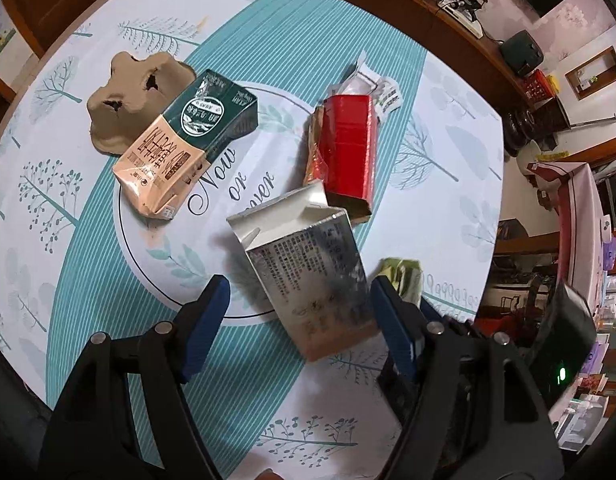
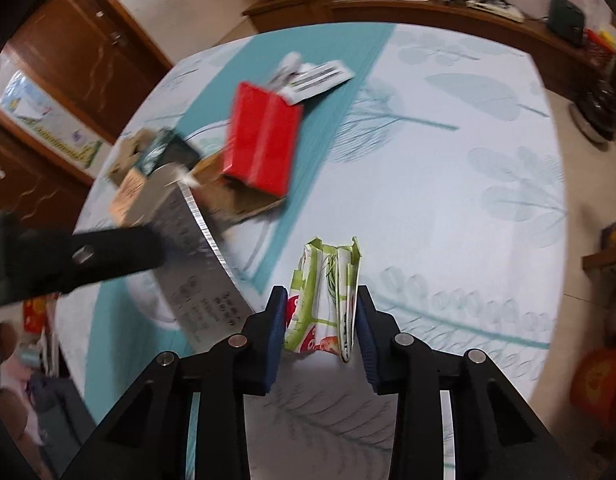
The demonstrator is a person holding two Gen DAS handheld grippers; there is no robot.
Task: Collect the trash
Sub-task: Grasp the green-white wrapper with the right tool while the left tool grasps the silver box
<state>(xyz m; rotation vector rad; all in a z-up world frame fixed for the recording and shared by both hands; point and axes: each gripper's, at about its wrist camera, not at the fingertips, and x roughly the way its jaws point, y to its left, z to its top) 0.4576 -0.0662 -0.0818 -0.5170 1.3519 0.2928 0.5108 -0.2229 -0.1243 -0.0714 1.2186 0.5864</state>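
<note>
Red carton (image 1: 347, 148), silver box (image 1: 311, 280), teal-striped tablecloth (image 1: 308, 40)

Egg tray (image 1: 136, 100) far left on table (image 1: 447, 208), two cartons (image 1: 180, 152) (image 1: 345, 152) rightward, open box (image 1: 308, 276) nearest.

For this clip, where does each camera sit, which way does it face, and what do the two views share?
Left wrist: rides the left tongs, facing forward and down over the table; its open black arms and blue pads straddle a silver box.
Right wrist: rides the right tongs, facing across the table toward a wooden sideboard; its pads pinch a folded green wrapper.
Shared: the silver box, a red carton, the green wrapper, and the left tongs' arm entering the right view.
</note>
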